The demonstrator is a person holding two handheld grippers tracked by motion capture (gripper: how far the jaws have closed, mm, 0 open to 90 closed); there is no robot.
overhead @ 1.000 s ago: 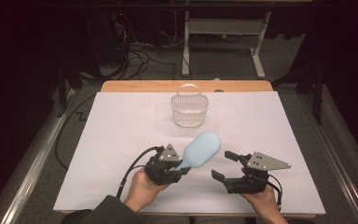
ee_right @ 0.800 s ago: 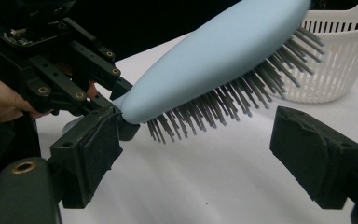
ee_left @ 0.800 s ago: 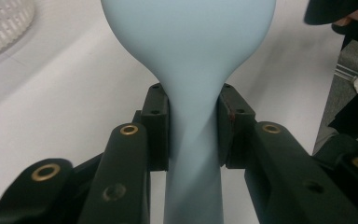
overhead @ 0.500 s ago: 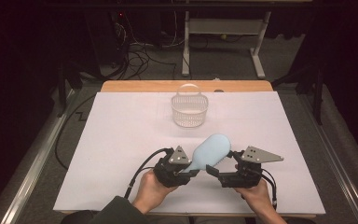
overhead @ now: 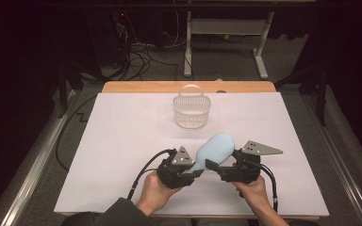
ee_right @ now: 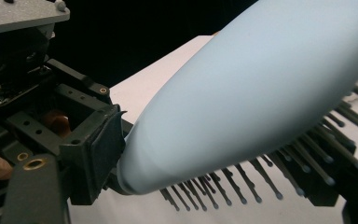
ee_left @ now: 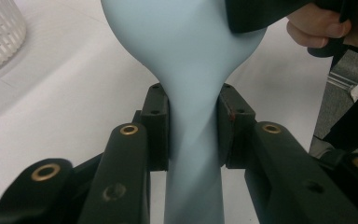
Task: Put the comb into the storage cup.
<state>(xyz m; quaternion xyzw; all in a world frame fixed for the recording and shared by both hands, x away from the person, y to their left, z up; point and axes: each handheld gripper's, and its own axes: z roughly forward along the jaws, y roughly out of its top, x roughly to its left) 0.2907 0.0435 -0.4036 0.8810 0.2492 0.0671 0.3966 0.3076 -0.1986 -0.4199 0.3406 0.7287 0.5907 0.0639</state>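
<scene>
- The light blue hairbrush (overhead: 213,149) is off the table, held in the air at the near middle, its broad head tilted up toward the far right and its handle slanting down toward the near left.
- My left gripper (overhead: 191,172) is pinching the handle: in the left gripper view the two black pads press on either side of the narrow neck (ee_left: 192,126), so I judge the pick-up done and the hold firm.
- My right gripper (overhead: 215,166) has its jaws spread and set about the brush head. In the right gripper view the blue back (ee_right: 261,93) arches over the bristles (ee_right: 261,182), which point down toward the table; one jaw sits at the bristle side, but I cannot tell whether any pad touches the brush yet.
- To my eye this is the middle of a hand-over: the second hold is lined up but not closed, and my left hold has not let go.
- The white basket (overhead: 191,111) stands at the far middle of the table, well apart from the brush, with nothing visible inside it. If the brush belongs there, that carry and drop are both left to do.
- The white table cover (overhead: 122,141) around my hands is bare, with no other items near the brush.
</scene>
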